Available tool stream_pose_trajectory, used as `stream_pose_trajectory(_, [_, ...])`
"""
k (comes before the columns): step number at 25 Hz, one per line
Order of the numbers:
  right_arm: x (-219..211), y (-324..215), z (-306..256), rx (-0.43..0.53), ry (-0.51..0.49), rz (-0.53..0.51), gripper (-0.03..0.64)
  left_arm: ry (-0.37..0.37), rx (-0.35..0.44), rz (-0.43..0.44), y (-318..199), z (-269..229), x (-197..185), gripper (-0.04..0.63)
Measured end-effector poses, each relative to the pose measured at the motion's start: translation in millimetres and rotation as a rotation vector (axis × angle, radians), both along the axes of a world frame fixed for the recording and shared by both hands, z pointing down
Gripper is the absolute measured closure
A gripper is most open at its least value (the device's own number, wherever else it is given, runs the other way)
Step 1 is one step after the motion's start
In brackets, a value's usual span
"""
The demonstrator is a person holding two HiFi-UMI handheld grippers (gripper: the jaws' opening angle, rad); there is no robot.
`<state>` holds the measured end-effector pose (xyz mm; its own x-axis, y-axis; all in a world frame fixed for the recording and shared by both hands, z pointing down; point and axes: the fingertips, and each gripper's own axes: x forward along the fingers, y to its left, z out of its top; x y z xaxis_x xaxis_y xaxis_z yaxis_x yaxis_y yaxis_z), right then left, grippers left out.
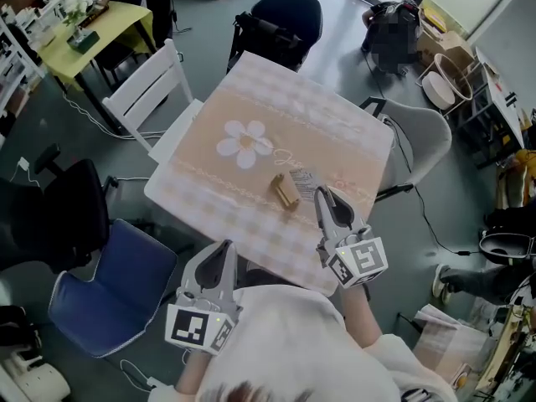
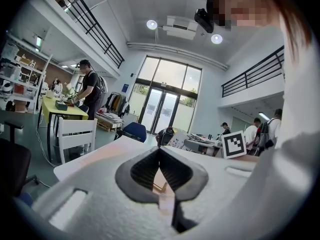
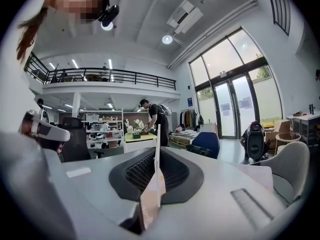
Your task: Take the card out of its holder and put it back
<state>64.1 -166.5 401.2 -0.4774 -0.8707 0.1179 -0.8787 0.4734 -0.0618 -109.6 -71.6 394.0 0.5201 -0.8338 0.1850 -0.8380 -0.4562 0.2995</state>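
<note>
A small wooden card holder [image 1: 285,192] lies on the checked tablecloth [image 1: 251,99], just right of its flower print. My right gripper [image 1: 321,194] reaches in from the near right edge, its tip close to the holder's right side. It is shut on a thin pale card [image 1: 304,180]. In the right gripper view that card [image 3: 156,184] stands edge-on between the shut jaws of the right gripper [image 3: 156,151]. My left gripper [image 1: 223,251] hangs at the table's near edge, apart from the holder. The left gripper view shows the left gripper [image 2: 160,151] shut, with nothing in it.
A white chair [image 1: 151,86] stands at the table's left, a blue chair [image 1: 113,287] at the near left, a grey chair [image 1: 423,136] at the right and a dark chair [image 1: 285,15] at the far end. A yellow table [image 1: 84,32] stands at the far left.
</note>
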Motion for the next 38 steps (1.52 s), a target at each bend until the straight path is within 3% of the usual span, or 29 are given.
stream_pose_trajectory(21, [-7,-40,91,-0.170,0.100,-0.065,0.603,0.002,-0.024,-0.031,-5,4,-9,0.595])
stream_pose_trajectory(38, [-7,-44,111,-0.224,0.128,-0.069,0.601,0.004,-0.032,-0.043,-8,9,-10,0.595])
